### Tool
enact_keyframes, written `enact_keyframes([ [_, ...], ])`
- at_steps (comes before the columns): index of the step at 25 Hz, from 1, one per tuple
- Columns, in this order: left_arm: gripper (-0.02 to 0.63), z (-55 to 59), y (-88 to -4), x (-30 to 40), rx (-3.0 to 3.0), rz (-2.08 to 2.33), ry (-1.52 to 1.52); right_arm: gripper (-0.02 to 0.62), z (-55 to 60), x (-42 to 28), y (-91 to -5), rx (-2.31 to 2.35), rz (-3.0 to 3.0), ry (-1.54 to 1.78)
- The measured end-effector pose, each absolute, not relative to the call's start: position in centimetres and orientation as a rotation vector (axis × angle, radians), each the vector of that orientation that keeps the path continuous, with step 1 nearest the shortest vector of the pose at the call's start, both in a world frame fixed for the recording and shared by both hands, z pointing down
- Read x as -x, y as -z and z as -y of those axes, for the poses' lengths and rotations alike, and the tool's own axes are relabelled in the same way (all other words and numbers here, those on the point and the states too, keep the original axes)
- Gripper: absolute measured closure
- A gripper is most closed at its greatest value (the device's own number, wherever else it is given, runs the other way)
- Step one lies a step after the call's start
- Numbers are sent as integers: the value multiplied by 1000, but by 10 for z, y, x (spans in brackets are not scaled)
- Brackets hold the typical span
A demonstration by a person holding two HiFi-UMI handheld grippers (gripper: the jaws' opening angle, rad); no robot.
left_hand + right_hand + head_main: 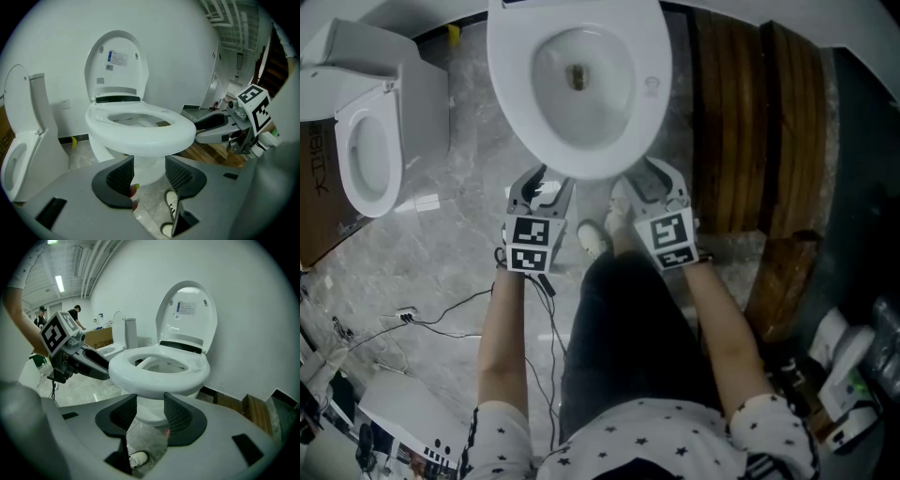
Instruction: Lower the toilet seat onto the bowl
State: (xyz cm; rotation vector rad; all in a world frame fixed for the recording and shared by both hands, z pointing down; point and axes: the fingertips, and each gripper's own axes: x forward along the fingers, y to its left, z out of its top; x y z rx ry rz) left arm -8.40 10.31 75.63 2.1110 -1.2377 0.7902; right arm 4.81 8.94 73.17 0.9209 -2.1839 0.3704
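Observation:
The white toilet's seat ring (140,136) lies level over the bowl, and the lid (117,61) stands upright against the wall. In the head view the seat (649,89) is at top centre. My left gripper (540,190) and right gripper (654,184) sit side by side just under the seat's front edge. The left gripper (149,176) is open, with only the bowl's pedestal showing beyond its gap. Beside it, the right gripper (150,414) is also open and empty below the seat (154,378) and lid (187,310). Neither gripper visibly touches the seat.
A second toilet (366,141) stands to the left, next to a cardboard box (317,187). Wooden planks (750,122) lie to the right of the bowl. Cables (441,323) run over the marble floor. The person's white shoe (592,239) is between the grippers. People (75,315) stand far behind.

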Motion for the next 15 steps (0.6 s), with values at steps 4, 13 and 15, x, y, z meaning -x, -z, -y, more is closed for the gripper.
enact_keyframes([
  [4,394,-103,-763,85,-2104,1235,-797,419,-89,-48,-738,-915,2179,-374],
  [13,394,-106,-782,85,-2091,1223,-831,419,-91,-48,-755,-907,2166,-393],
  [15,394,-106,-786,85,-2084,1222,-834,419,-91,-48,-759,-903,2163,-400],
])
